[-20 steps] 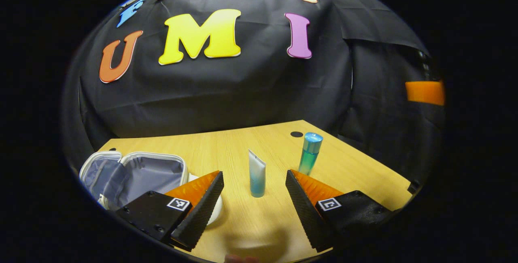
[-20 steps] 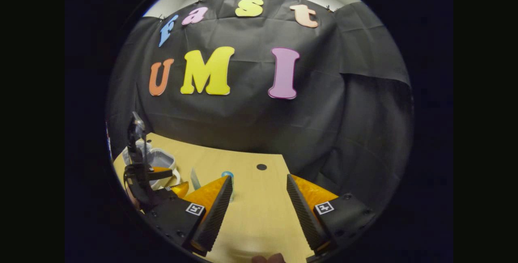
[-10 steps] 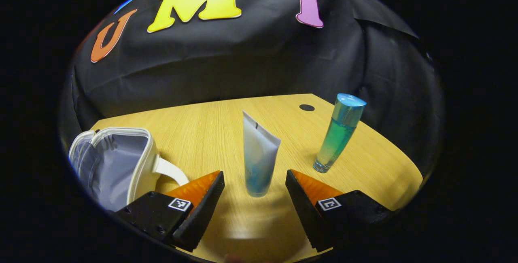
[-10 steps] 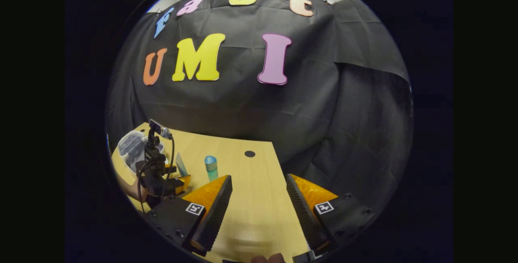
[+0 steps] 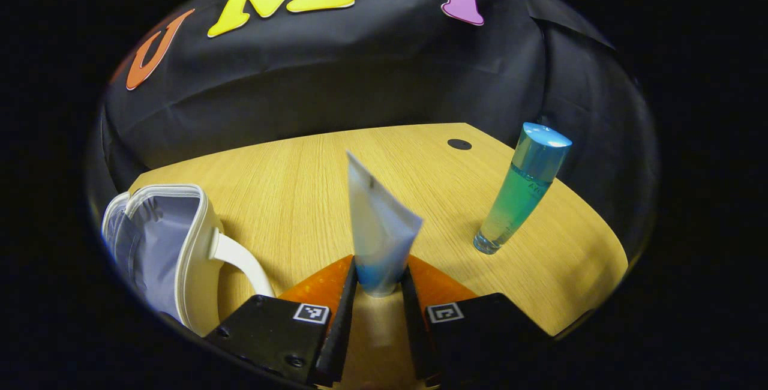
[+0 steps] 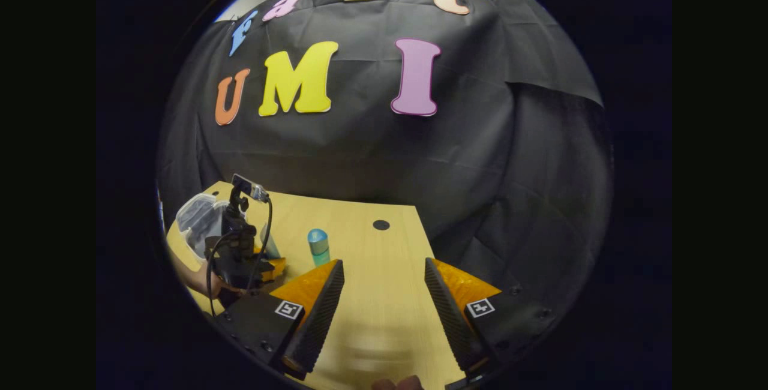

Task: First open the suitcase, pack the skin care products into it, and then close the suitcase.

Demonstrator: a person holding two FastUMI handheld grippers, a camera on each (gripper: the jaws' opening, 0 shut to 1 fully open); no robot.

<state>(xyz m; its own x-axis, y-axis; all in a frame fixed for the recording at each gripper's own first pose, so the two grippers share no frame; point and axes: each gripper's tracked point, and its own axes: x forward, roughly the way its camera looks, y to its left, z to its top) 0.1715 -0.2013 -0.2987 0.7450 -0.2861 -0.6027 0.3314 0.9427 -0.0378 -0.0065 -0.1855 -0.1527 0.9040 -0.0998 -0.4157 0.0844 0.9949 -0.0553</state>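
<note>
Wooden counter (image 5: 288, 198), suitcase (image 5: 162, 246) open at left already. Our left hand-held gripper (image 5: 379, 294) pinches the tube (image 5: 378, 228); bottle (image 5: 519, 189) waits right. Right hand-held gripper (image 6: 384, 294) gapes idle. Packing, closing left.

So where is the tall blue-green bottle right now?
In the left gripper view the bottle stands upright on the table, right of the tube and apart from it, near the table's right edge.

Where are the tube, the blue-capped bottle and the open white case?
tube (image 5: 379, 231): left gripper view, on its body.
blue-capped bottle (image 5: 516, 195): left gripper view, on its green body.
open white case (image 5: 157, 246): left gripper view, on its grey lining.
</note>
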